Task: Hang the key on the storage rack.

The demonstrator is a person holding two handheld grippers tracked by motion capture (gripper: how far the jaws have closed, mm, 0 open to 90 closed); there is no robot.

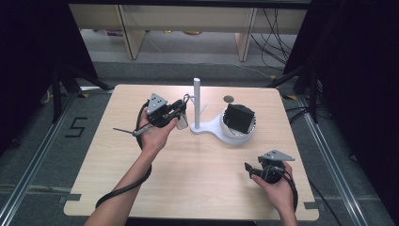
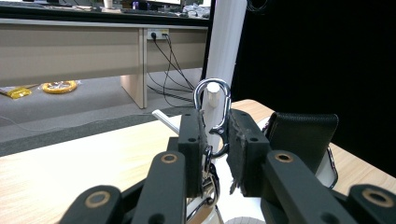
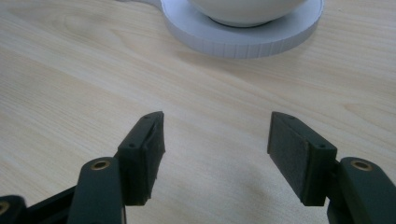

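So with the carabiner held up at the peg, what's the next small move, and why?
Probably ease the left gripper forward a little so the carabiner slides onto the peg of the white stand. In the left gripper view the peg's tip already shows inside the carabiner's loop, and the jaws are clamped on its lower part. The right gripper sits open over the table, apart from it.

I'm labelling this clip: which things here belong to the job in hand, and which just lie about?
In the job:
- left gripper, shut on the silver carabiner
- white stand with its peg

Lying about:
- black wallet in the white bowl
- right gripper, open over the table
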